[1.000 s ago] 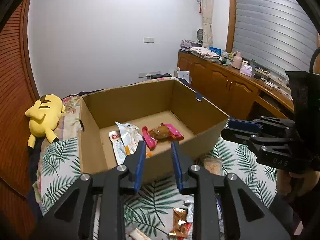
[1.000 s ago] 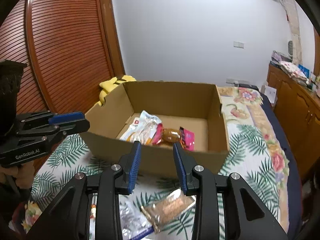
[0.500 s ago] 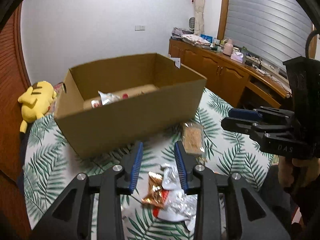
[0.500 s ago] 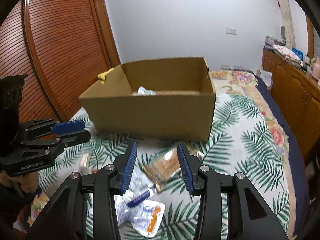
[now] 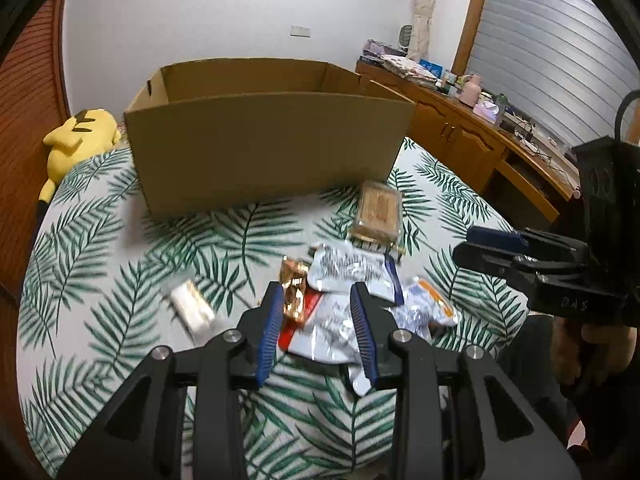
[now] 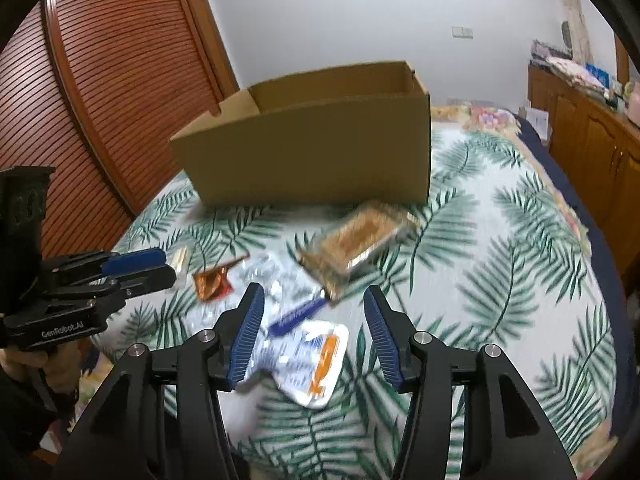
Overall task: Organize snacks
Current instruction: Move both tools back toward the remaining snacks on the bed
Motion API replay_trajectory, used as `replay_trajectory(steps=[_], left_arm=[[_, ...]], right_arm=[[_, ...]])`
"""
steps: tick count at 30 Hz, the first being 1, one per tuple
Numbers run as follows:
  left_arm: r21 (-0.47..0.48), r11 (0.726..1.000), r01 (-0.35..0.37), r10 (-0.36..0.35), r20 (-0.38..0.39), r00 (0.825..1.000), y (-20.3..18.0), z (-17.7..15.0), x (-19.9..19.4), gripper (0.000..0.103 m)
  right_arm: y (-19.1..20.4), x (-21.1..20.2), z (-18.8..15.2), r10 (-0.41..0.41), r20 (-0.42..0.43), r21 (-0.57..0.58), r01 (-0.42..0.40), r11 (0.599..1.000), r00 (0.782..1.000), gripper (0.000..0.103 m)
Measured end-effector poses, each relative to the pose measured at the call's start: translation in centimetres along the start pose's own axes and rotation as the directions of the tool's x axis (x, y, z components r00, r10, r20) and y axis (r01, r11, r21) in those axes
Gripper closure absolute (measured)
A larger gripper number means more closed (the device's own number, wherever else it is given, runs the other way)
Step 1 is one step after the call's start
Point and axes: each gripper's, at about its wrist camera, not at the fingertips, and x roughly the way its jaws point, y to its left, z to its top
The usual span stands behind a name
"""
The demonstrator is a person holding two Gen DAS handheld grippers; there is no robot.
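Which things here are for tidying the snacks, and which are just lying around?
For the job:
- cardboard box
- brown cracker pack
- gold wrapper
- white and orange pouch
- silver packets
- small pale bar

Just lying about:
- yellow plush toy
- things on the wooden cabinet

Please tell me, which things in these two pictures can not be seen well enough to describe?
- Inside of the cardboard box: both wrist views, hidden by its near wall.
- Print on the white packet: right wrist view, motion blur.
- Small pale snack: left wrist view, too blurred to identify.
- White wrappers: left wrist view, partly covered by the left gripper.
- Yellow plush toy: left wrist view, lower part hidden by the bed's edge.
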Motion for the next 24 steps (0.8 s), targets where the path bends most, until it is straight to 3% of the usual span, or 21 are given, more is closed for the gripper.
replay_trajectory(steps=[6, 11, 24], left_arm=[[-0.029, 0.999, -0.040, 0.040, 0.002, 0.999, 1.0, -1.8, -0.8, 0.069], [-0.068, 0.995, -0.068, 0.069, 0.007, 0.998, 1.7, -2.8, -0.8, 0.069], [-0.137, 0.986, -0.094, 0.095, 0.003, 0.995, 2.6, -4.3, -0.5, 0.068]], right_arm=[[-0.2, -0.4, -1.9, 0.008, -0.010, 0.018, -0.008, 1.000, 1.000, 0.044], [0.0, 0.5, -2.5, 0.005, -0.034, 0.031, -0.003, 1.000, 0.999, 0.030], [2.4, 4.0, -3.0, -0.042, -0.076, -0.050, 0.038, 0.998, 0.996, 0.023]])
